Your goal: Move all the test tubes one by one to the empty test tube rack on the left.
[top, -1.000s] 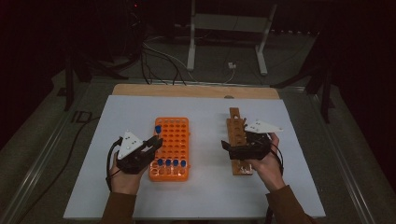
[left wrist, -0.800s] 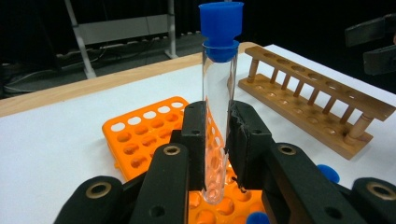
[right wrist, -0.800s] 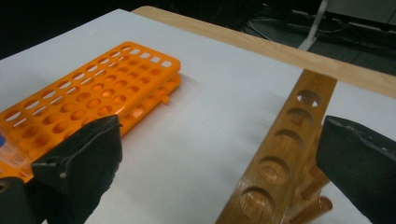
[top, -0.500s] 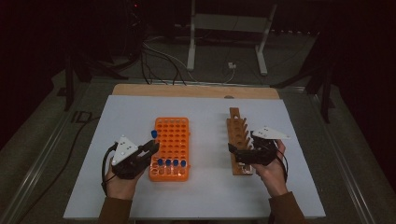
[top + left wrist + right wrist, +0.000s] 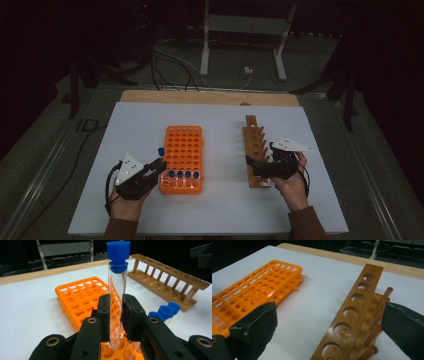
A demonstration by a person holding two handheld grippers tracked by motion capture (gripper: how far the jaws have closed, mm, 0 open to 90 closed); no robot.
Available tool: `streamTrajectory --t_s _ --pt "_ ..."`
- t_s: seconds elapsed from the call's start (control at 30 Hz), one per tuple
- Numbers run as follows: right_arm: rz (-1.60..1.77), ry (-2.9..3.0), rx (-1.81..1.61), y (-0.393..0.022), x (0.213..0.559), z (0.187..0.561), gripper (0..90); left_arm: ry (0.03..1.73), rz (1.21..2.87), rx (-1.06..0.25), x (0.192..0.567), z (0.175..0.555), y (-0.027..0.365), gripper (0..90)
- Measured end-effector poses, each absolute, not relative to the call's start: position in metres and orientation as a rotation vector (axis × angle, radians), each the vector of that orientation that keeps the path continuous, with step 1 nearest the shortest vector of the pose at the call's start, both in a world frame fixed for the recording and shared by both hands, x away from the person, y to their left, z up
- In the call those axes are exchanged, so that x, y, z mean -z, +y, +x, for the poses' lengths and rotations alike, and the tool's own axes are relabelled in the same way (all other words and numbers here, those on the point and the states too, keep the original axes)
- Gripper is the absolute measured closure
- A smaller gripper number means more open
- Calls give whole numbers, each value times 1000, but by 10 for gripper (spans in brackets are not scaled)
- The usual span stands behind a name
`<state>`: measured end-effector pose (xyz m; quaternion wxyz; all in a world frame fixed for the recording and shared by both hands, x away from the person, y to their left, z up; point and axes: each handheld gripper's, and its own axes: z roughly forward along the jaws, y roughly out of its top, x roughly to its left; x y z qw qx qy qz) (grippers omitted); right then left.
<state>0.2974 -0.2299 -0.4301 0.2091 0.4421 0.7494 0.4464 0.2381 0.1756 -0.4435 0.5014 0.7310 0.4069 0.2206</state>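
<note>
Left tongs clamp our clear, blue-capped glass tube mid-body: light, slick, brittle, so we grip gently. Right tongs gape wide around the wooden rack.

No readable text, labels, brands or numbers anywhere. Orange rack, wooden rack, blue-capped tube and table all carry no markings. Grey plates on the grippers are blank too.
</note>
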Motion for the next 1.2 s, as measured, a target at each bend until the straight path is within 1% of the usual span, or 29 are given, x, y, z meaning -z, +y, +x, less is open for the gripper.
streamTrajectory --t_s 0.5,1.2 --pt "1233 2080 -1271 -234 429 295 10 992 1789 -499 455 231 177 774" --pt "1238 2100 -1269 -234 432 295 10 998 1820 -497 463 227 176 773"
